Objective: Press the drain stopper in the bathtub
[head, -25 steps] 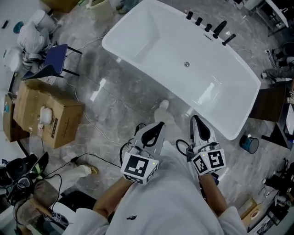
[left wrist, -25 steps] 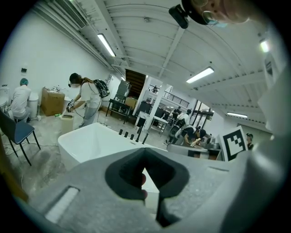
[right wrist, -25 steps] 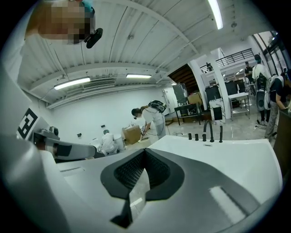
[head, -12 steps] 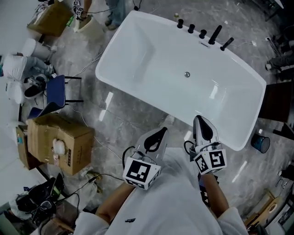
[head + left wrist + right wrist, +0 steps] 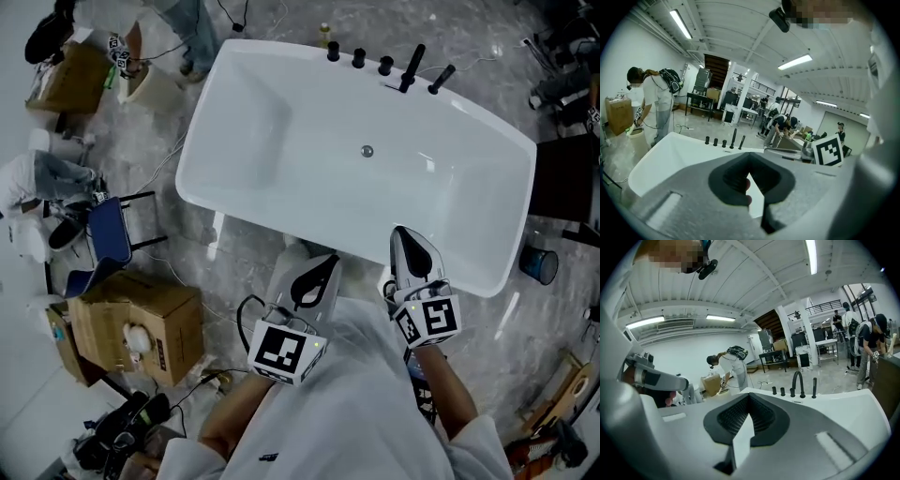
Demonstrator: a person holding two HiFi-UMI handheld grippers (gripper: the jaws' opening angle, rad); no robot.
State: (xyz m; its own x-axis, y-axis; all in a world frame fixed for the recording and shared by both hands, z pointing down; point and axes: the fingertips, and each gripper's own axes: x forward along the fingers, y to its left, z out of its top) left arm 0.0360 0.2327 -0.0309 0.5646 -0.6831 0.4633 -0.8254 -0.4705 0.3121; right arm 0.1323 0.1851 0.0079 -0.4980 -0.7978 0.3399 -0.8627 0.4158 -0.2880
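Wide open white basin inside the bathtub [image 5: 234, 103] all the way to the drain stopper [image 5: 367, 151], hemmed only by the near rim close under the shut right claw [image 5: 401, 234] and the black taps [image 5: 385, 66] lining the far rim.

Looks like a big open workshop hall: grey marble-look floor [image 5: 253, 253], beat-up cardboard box [image 5: 141, 328] and blue chair [image 5: 106, 234] off to one side, white ribbed ceiling [image 5: 754, 282] with strip lights [image 5: 682, 23], black table [image 5: 701, 97] way back.

White bathtub [image 5: 267, 131], black taps [image 5: 385, 66]
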